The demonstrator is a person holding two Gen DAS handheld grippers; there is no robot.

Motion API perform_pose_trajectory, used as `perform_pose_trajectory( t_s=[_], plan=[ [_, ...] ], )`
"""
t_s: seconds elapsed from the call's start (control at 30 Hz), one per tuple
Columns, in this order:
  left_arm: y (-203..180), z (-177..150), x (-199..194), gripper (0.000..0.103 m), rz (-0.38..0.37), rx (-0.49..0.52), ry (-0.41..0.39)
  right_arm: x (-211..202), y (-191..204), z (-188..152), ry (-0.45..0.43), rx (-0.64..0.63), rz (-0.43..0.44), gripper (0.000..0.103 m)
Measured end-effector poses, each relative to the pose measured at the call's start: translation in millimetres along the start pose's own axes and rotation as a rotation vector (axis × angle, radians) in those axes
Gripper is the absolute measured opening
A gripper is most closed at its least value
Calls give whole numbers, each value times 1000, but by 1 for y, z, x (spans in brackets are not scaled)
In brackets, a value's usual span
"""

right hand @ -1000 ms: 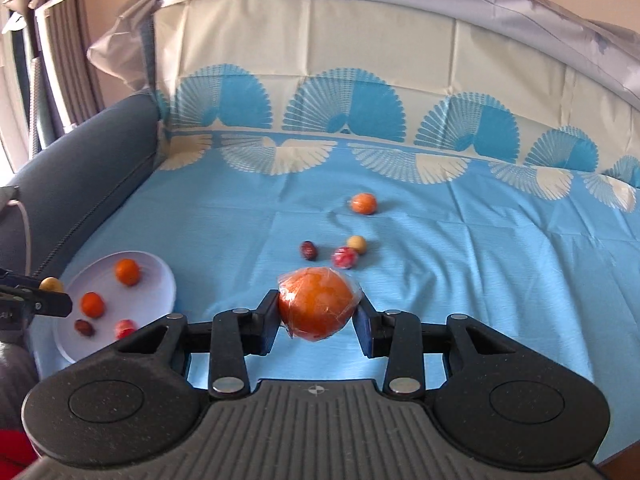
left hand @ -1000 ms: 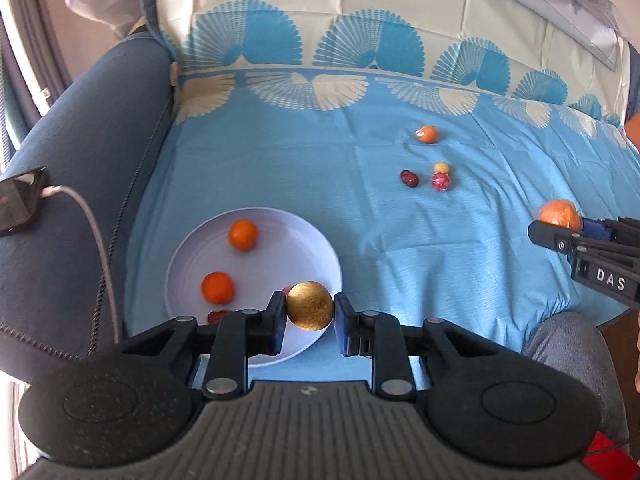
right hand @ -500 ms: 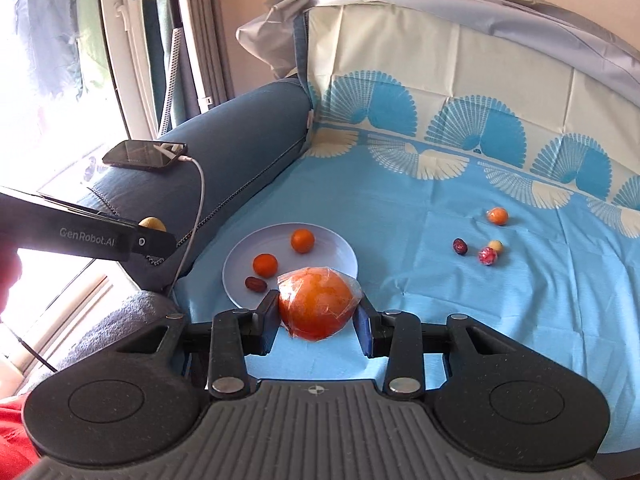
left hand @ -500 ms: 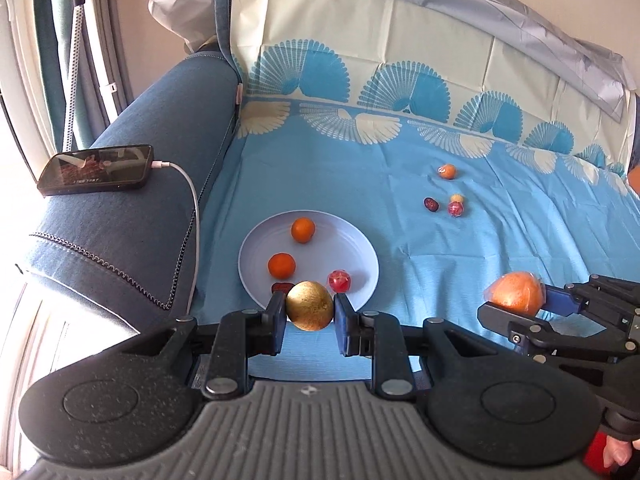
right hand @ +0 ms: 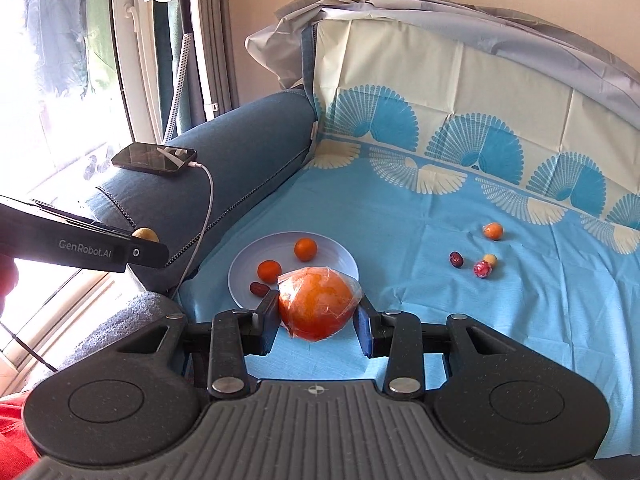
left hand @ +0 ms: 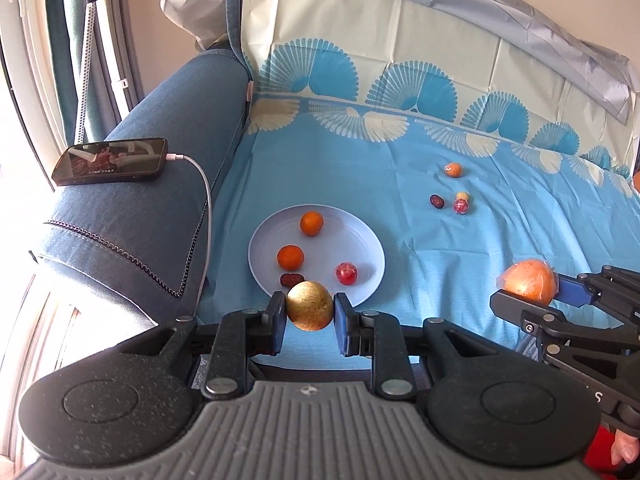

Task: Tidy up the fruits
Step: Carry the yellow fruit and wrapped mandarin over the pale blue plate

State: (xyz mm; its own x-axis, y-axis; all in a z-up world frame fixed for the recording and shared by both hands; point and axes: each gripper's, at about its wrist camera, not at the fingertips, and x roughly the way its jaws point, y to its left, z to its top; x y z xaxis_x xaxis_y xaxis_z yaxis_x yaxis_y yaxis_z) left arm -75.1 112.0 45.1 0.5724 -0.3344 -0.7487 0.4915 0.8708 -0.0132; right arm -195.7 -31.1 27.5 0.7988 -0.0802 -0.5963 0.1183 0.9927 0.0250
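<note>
My left gripper (left hand: 309, 312) is shut on a golden-brown round fruit (left hand: 309, 307) and holds it above the near rim of a pale blue plate (left hand: 360, 236). The plate holds two small oranges (left hand: 311, 223), a red wrapped fruit (left hand: 346, 273) and a dark date (left hand: 289, 279). My right gripper (right hand: 316, 314) is shut on a large plastic-wrapped orange (right hand: 316, 304), in front of the plate (right hand: 344, 256); it also shows in the left wrist view (left hand: 528, 282). Several small fruits (left hand: 453, 169) lie loose on the blue cloth to the right.
A blue sofa arm (left hand: 132, 208) stands left of the plate with a phone (left hand: 110, 160) and white charging cable (left hand: 206, 200) on it. The patterned cloth covers the seat and backrest (left hand: 440, 60). A window and garment steamer stand (right hand: 184, 40) are at the left.
Both grippers have pulled back and up from the cloth, each still holding its fruit. The plate and loose fruits now look smaller and farther off. The right gripper has swung left toward the plate.
</note>
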Motion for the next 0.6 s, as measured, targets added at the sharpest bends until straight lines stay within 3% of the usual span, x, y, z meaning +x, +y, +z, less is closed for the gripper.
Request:
perform_pose_trajectory(
  t_s=[0.6],
  plan=[
    [-2,4,19,27,5,15,48,14,-5,2,37,12,5,41]
  ],
)
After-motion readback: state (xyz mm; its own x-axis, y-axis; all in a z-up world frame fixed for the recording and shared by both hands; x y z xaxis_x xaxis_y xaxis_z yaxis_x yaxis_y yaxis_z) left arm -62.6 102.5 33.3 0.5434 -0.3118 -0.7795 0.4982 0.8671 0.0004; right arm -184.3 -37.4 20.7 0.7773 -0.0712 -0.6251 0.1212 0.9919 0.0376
